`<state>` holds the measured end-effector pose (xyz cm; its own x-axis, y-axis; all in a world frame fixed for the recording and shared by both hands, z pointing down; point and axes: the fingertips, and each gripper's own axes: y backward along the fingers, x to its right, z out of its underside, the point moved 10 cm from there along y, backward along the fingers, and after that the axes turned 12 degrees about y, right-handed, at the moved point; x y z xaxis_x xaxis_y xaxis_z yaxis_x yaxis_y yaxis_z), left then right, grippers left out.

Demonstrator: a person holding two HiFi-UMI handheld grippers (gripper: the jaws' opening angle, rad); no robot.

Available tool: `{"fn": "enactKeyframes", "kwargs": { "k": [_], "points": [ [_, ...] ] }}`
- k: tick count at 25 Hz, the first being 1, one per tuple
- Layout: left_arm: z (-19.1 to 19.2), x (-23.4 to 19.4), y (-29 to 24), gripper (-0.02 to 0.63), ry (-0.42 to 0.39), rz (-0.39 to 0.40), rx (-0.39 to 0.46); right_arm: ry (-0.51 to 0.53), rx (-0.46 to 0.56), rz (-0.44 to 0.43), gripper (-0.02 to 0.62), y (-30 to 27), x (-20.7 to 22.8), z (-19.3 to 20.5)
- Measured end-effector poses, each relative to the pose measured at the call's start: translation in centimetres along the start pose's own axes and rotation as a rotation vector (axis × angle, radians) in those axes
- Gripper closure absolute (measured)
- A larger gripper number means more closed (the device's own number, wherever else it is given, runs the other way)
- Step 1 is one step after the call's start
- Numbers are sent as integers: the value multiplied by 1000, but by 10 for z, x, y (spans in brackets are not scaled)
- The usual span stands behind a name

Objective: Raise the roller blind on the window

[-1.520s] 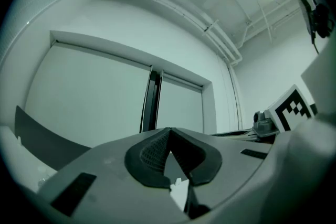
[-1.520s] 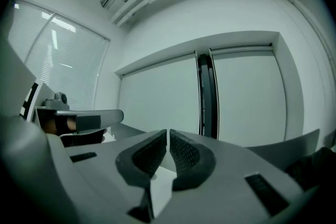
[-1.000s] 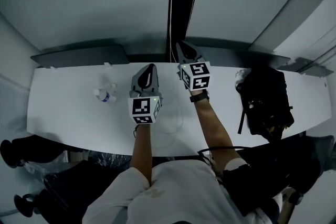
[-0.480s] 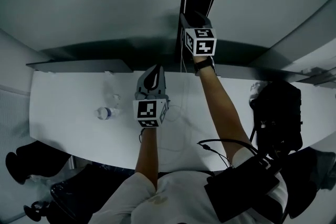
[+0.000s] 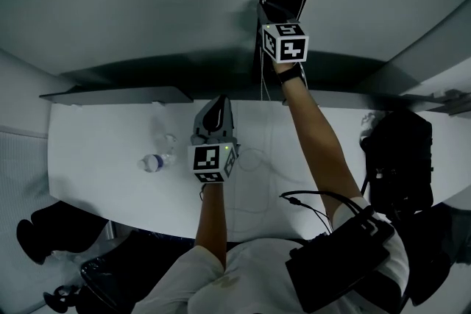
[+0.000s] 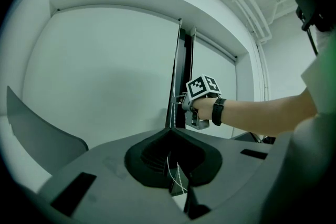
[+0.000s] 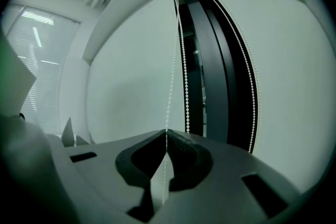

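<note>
- Bottle (image 5: 152, 161) lies on the white worktop (image 5: 88, 151), well to the left of your left claw (image 6: 169, 131). It is clear of the work, so you can leave it there.
- Your left claw is clamped on the bead chain (image 6: 171, 97), low down and just above the worktop. Strands run out below the pads and a taut line climbs from the tips. I judge this hand is the anchor that stops the loop slipping back while the other takes a fresh hold.
- Above and to the right of it, your right claw (image 7: 166, 134) has just closed its jaws on what looks like the same chain. The chain enters at the tips and hangs out beneath them. You likely hold it this high so that you have a long pull downward.
- The roller blind (image 7: 131, 71) is the pale sheet ahead of the right claw and to its left. It is down over the window as far as the views show, so the raising looks barely begun.
- Right of that claw stands the dark gap (image 7: 210, 71) between blinds. A second chain (image 7: 247, 86) hangs just past it, and it is not the one you hold.
- A black bag (image 5: 401, 158) sits at the worktop's end, far to the right of both claws and out of the way.
</note>
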<state>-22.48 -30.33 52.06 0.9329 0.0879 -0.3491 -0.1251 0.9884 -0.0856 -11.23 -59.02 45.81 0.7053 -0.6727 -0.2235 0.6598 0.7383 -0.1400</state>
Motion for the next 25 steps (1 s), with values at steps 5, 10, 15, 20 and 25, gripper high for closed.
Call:
{"fn": "enactKeyframes", "kwargs": {
  "k": [5,10,15,20,25],
  "points": [
    [-13,3,22,618,8,14,29,-94,46,-128,592,45,-41,3],
    [-41,6,49,618,21,48,84,-113,190,-94,592,136,-89,-15],
    [-56,20,79,618,45,88,118,-58,184,-28,592,204,-95,-27],
    [-59,41,85,618,84,166,95,-108,95,-70,592,235,-103,-2],
    [-78,61,60,571,141,338,20,-155,-55,-166,592,280,-171,75]
  ]
}}
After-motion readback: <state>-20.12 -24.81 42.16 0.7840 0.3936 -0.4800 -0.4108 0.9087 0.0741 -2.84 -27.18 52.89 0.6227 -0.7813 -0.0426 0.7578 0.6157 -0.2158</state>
